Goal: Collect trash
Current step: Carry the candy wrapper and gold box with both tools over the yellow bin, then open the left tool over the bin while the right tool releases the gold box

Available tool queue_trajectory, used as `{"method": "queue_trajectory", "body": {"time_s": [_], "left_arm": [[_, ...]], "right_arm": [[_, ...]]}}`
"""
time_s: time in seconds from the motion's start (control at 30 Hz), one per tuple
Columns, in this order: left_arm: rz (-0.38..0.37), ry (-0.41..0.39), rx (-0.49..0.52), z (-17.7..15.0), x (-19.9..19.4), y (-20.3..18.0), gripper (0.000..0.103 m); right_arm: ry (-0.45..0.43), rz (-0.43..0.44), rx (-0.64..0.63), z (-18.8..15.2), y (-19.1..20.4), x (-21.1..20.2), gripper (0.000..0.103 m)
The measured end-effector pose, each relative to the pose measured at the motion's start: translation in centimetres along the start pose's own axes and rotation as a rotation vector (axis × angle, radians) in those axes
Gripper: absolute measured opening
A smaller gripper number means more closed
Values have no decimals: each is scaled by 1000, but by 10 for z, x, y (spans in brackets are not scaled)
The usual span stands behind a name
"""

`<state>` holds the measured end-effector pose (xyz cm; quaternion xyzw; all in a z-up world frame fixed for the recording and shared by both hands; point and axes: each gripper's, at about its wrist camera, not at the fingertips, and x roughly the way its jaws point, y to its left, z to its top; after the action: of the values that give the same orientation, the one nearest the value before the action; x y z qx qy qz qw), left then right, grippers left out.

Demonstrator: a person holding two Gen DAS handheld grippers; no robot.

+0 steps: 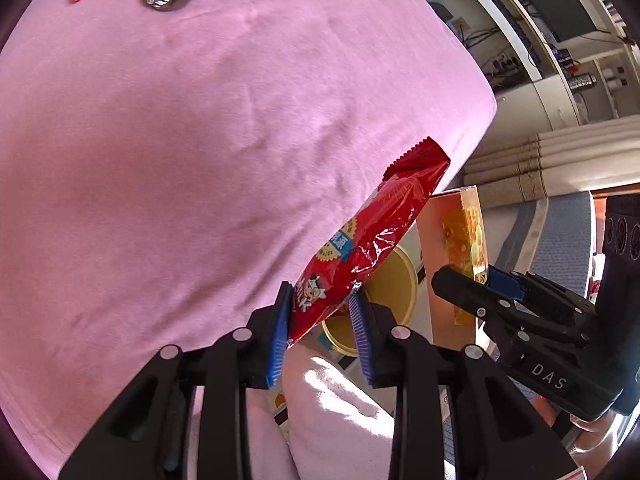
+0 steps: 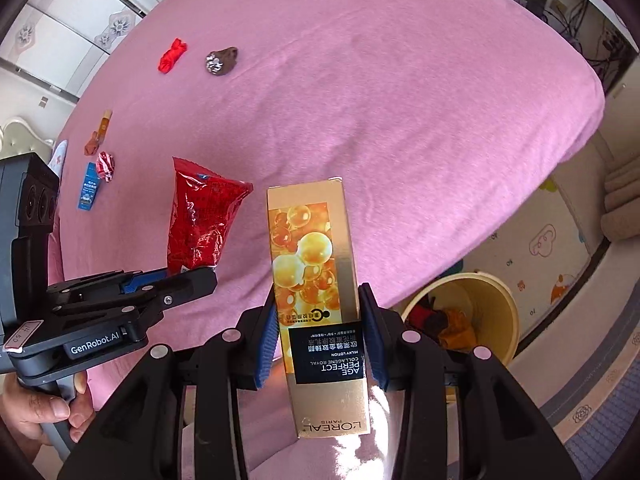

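In the left wrist view, the left gripper clamps its ribbed blue pads on a red snack bag, a crinkly, glossy foil pouch with a serrated top edge and a cartoon figure printed low down. The bag hangs over the edge of the pink bed cover, a soft, fuzzy cloth with shallow folds. Below it shows the round yellow bin. At the right, the right gripper pinches a tall gold carton.

In the right wrist view, the right gripper grips that gold carton, a stiff rectangular box with shiny amber bubbles and a black label. The left gripper holds the red snack bag beside it. The yellow bin, smooth plastic, stands on the floor below the bed's edge with scraps inside. Small crumpled wrappers lie well apart on the cover: a red wrapper and a brown wrapper.
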<state>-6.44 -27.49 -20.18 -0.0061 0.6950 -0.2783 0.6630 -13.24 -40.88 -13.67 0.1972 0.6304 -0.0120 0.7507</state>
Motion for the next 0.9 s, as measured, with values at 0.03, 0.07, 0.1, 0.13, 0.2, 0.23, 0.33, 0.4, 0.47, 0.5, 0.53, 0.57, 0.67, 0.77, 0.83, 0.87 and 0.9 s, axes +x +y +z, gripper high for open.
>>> {"method": "queue_trajectory", "body": {"time_s": [0.03,0.07,0.1,0.13,0.2,0.23,0.33,0.4,0.47,0.5,0.53,0.57,0.67,0.77,0.83,0.87,0.9], "left_arm": [[-1,14,17,-3,8,-13,29],[0,31,36,-5,16,-26,29],[1,46,51,-8,25,-37,29],[0,62,64,-11,34,-48,30],[5,96,93,-14,54,-68,30],[10,114,108,-17,64,-78,30],[21,167,143,-27,94,-103,30],[24,201,166,-34,113,-119,30],[34,226,196,-36,132,-135,30],[37,235,205,-38,141,-143,30],[35,246,210,-38,149,-149,30],[36,254,214,-39,157,-155,31],[65,279,238,-42,176,-170,72],[101,285,265,-43,187,-176,81],[116,300,279,-45,193,-178,81],[122,305,286,-47,195,-178,81],[128,307,293,-48,197,-177,81]], "right_arm": [[-1,-10,8,-6,-12,-4,37],[-1,-19,19,-12,-25,-8,37],[-1,-24,37,-17,-38,-10,37],[1,-26,59,-23,-52,-12,37],[7,-37,104,-36,-81,-15,37],[10,-45,123,-41,-94,-17,37],[24,-52,190,-62,-131,-17,37],[34,-59,225,-75,-152,-15,37],[42,-61,259,-88,-170,-13,37],[48,-59,273,-93,-178,-12,37],[52,-61,287,-99,-187,-10,37],[56,-61,297,-103,-194,-9,38],[75,-50,325,-114,-210,-6,56],[72,-90,361,-124,-230,-8,57],[80,-88,381,-131,-241,-9,55],[82,-90,388,-134,-245,-9,55],[84,-92,390,-135,-247,-9,54]]}}
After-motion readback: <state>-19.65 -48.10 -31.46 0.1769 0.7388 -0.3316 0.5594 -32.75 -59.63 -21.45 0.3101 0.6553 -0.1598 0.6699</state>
